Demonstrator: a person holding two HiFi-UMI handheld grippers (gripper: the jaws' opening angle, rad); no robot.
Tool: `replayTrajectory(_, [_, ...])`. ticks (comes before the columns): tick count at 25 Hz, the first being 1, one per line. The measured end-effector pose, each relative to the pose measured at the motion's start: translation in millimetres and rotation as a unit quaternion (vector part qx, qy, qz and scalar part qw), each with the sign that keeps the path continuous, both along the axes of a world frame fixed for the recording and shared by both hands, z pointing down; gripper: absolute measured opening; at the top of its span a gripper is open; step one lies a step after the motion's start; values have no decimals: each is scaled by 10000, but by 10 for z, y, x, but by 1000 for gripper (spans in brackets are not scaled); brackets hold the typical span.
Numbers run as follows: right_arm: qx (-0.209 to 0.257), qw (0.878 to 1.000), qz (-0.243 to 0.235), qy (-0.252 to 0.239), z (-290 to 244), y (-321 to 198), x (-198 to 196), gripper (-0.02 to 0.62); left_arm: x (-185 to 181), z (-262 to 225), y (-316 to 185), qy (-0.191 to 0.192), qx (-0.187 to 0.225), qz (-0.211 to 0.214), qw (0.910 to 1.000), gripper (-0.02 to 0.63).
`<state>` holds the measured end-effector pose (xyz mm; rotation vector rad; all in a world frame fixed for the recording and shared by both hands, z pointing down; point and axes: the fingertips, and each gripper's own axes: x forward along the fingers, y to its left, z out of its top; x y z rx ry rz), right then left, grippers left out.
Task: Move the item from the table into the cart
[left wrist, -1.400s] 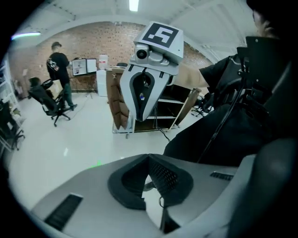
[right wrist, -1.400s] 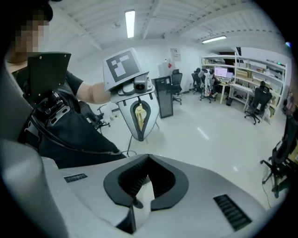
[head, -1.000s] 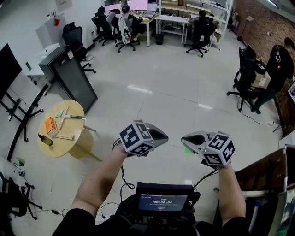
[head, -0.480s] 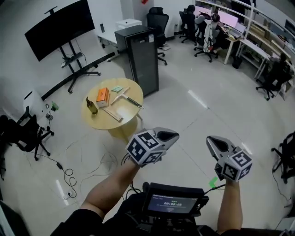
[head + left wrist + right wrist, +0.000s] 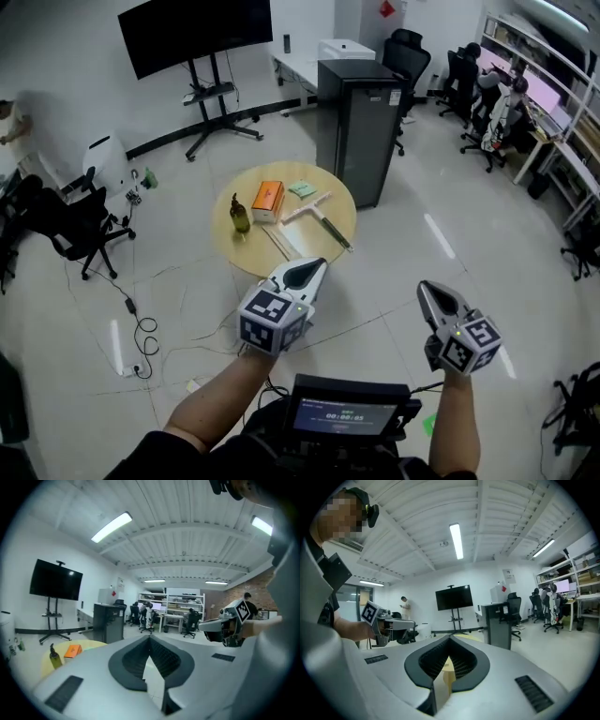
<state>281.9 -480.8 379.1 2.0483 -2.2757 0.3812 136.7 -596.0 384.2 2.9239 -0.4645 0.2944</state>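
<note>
The view has swung round: the tabletop [image 5: 251, 255] now lies ahead, with the orange box [image 5: 267, 201] and bottle [image 5: 240, 214] on it. The left claw [image 5: 314, 267] and right claw [image 5: 427, 287], both closed and empty, near it; a pickup likely follows.

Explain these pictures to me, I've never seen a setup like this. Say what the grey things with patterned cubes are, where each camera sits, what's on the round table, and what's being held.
There is no robot here: a person holds a gripping tool in each hand. The left tool and right tool each carry a patterned cube, which is part of the tool. The wide picture comes from a camera on the person's head, looking down. The other two come from cameras riding on each tool, looking along its jaws. Both tools are closed and hold nothing. Ahead stands a round yellow table with an orange box, a dark bottle, a small green pad, some pale strips and a dark-handled stick.
</note>
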Motion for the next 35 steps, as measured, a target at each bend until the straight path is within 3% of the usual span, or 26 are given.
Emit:
replayTrajectory(4, [34, 9986, -523, 29, 94, -1001, 27, 0, -184, 51, -929, 66, -4, -880, 9961, 5])
replayTrajectory(8, [106, 9937, -1119, -55, 158, -1877, 82, 0, -304, 36, -1637, 249, 54, -1704, 9851, 5])
replayTrajectory(13, [192, 9885, -1481, -226, 199, -3019, -3, 0, -722, 92, -2560, 223, 15, -2785, 9602, 5])
replayTrajectory(18, [379, 9833, -1746, -351, 238, -3998, -492, 0, -1441, 261, -3390, 265, 71, -3620, 9318, 20])
replayTrajectory(22, [534, 9794, -1927, -294, 252, -4783, -1130, 0, -2109, 416, -4082, 187, 76, -3790, 9252, 21])
replayTrajectory(25, [614, 9801, -1860, -307, 331, -5352, -1614, 1, -2652, 524, -4587, 110, 106, -3874, 9218, 74])
replayTrajectory(27, [646, 9808, -1812, -326, 416, -5711, -1884, 86, -2940, 633, -4902, 80, 97, -3900, 9207, 92])
replayTrajectory(28, [676, 9804, -1823, -319, 453, -5880, -2003, 91, -3038, 679, -5047, 54, 130, -3894, 9210, 102])
replayTrajectory(31, [714, 9780, -1940, -283, 593, -6372, -2294, 91, -3159, 832, -5442, -93, 156, -3838, 9232, 127])
replayTrajectory(33, [680, 9759, -2050, -300, 711, -6689, -2404, 143, -3131, 978, -5677, -202, 60, -3815, 9241, 127])
replayTrajectory(35, [657, 9747, -2112, -332, 864, -7006, -2422, 153, -3064, 1135, -5922, -319, 13, -3826, 9234, 127])
